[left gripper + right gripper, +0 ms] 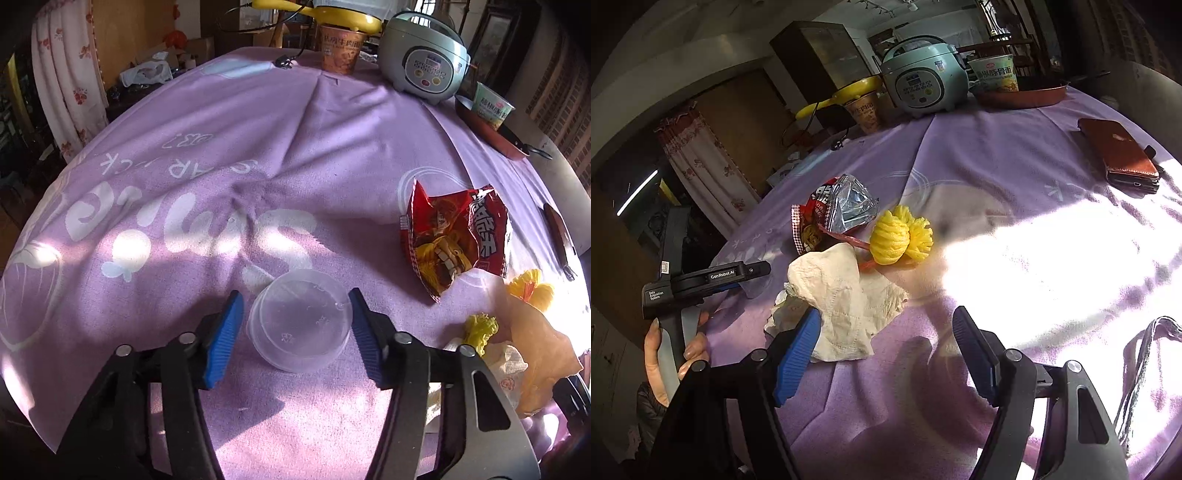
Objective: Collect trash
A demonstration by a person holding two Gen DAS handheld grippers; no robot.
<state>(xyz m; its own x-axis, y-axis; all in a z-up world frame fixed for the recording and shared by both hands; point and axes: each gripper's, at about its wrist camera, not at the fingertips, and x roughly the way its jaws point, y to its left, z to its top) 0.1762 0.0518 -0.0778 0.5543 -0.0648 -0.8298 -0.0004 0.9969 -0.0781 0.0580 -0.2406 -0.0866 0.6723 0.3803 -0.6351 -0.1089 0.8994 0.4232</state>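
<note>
left tool [295, 328] sits abt half open w/ a clear plastic cup [300, 320] lying on its side between the blue pads. right pad touches or nearly touches the cup rim; left pad has a small gap, so not clamped yet. cup is near the worktop's [258, 147] front edge, on the purple cloth.

right tool [886, 354] is wide apart, holding nothing. its left pad is just beside or over a crumpled white tissue [842, 295]; can't tell if it touches. bare cloth between the pads.

other trash: red snack wrapper [454, 236] toward the right side of the worktop, yellow foam net [899, 238] just beside it, both behind the tissue. an orange-ish bag [543, 343] lies at the right edge in the left wrist view.

far edge: rice cooker [923, 77], two noodle cups [340, 50] [993, 74], a pan [1023, 98] under the green one. brown wallet [1115, 151] on a phone near the right edge.

a hand [676, 347] grips the left tool's handle.
</note>
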